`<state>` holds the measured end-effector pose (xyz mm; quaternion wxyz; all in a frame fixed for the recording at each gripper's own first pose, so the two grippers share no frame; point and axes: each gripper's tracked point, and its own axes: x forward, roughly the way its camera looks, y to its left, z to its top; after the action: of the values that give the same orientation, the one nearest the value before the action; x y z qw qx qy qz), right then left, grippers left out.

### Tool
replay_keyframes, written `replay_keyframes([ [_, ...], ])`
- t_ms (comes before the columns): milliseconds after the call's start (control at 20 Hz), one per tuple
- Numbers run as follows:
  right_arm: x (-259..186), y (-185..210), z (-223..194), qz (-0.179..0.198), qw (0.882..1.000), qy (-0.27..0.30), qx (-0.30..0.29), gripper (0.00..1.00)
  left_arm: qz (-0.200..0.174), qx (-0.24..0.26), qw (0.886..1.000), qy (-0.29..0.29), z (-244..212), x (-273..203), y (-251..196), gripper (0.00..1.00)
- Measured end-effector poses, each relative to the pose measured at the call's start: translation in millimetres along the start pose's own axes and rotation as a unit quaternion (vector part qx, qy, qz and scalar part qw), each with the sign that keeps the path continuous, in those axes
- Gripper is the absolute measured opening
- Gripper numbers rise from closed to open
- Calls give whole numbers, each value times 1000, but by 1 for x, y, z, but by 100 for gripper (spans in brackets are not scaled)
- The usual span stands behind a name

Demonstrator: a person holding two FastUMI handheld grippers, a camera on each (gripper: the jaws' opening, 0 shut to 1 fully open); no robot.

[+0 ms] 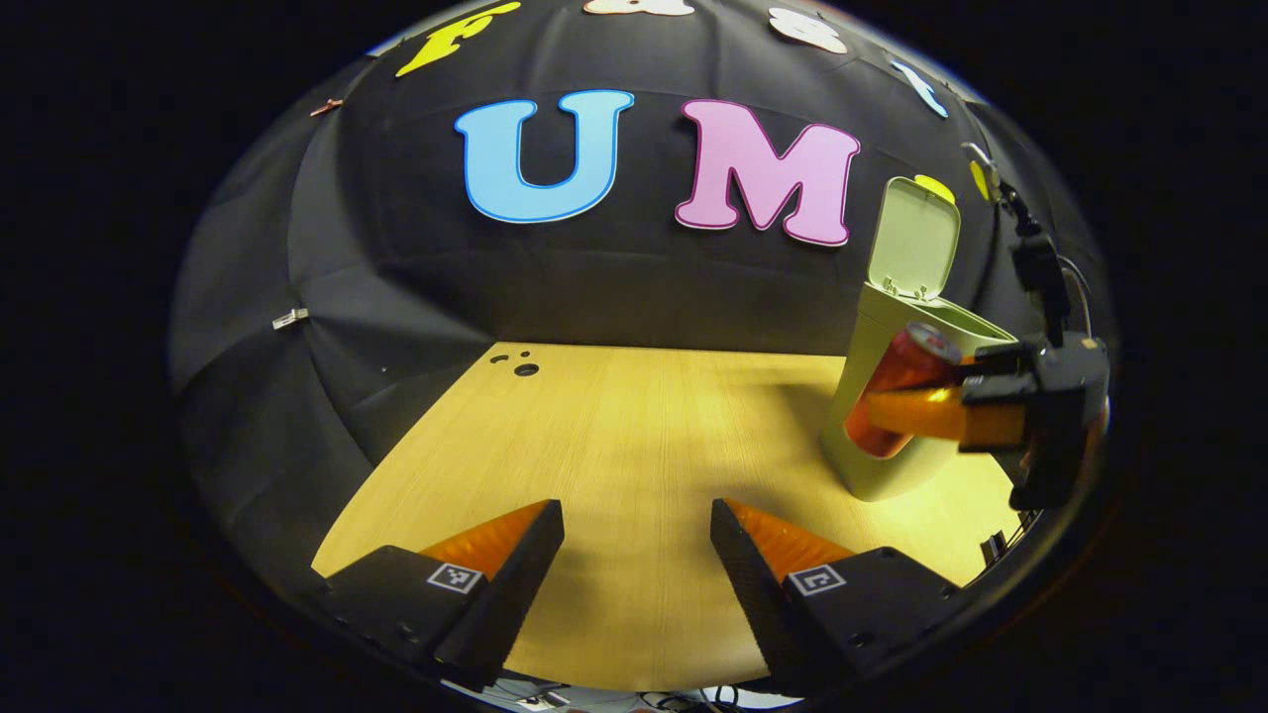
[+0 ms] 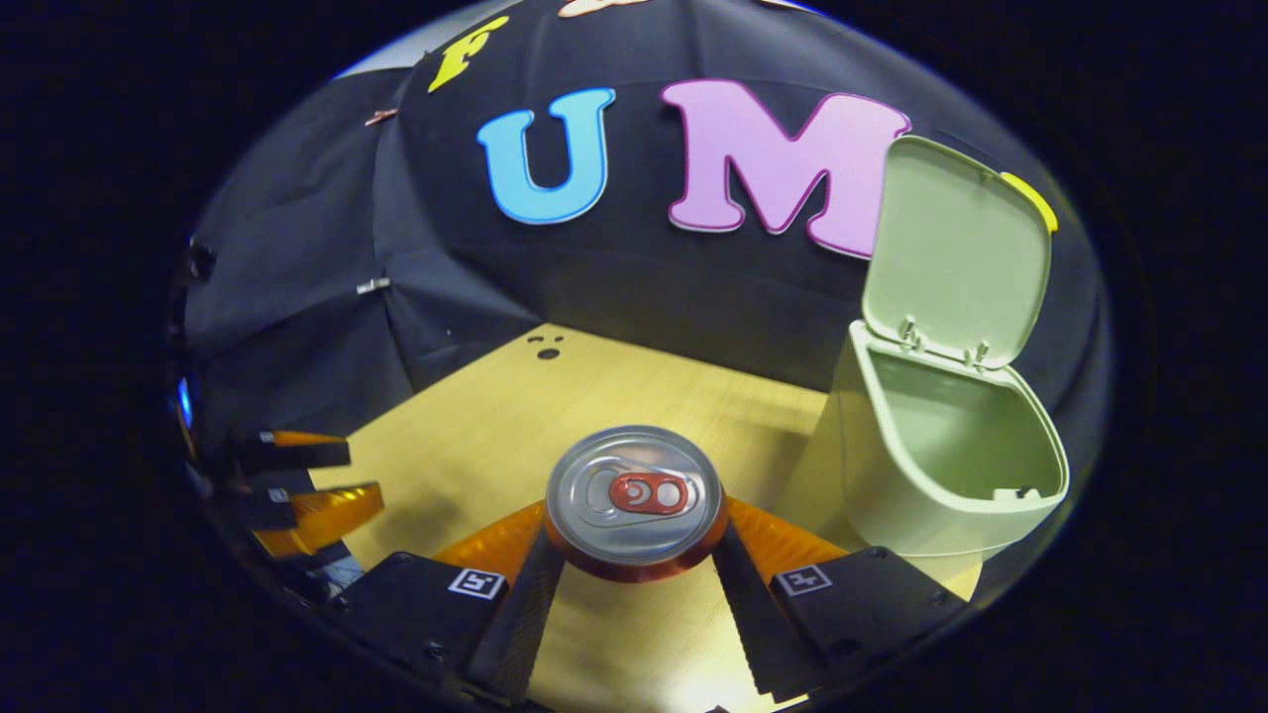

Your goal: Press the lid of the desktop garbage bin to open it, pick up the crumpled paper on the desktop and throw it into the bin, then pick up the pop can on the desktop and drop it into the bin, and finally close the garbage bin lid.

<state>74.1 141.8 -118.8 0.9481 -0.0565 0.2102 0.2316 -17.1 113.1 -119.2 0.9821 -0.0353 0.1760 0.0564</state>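
A pale green bin stands on the wooden desk with its lid raised upright. My right gripper is shut on a red pop can, whose silver top faces the camera, held above the desk to the left of the bin. In the left gripper view the same can hangs tilted in front of the bin, clamped by the right gripper, with the bin's lid up. My left gripper is open over bare desk.
The black cloth wall closes the desk at the back and left. A small round hole marks the desk's far left corner. In the right gripper view the left gripper shows at the left edge.
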Motion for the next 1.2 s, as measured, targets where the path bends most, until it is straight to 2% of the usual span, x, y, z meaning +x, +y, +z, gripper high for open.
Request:
replay_keyframes([
  [300, -35, -29, 35, -25, 1000, -18, -2, 83, -5, -3, 1000, -8, 6, 12, -3, 96],
  [500, -52, -52, 61, -39, 998, -42, 18, 83, -9, -23, 1000, -1, 4, 18, -5, 96],
  [950, -66, -105, 101, -70, 992, -85, 68, 83, 1, -33, 999, 5, 7, 29, -6, 96],
  [1200, -68, -139, 110, -101, 987, -99, 74, 83, 4, -22, 1000, 7, 12, 37, -7, 96],
])
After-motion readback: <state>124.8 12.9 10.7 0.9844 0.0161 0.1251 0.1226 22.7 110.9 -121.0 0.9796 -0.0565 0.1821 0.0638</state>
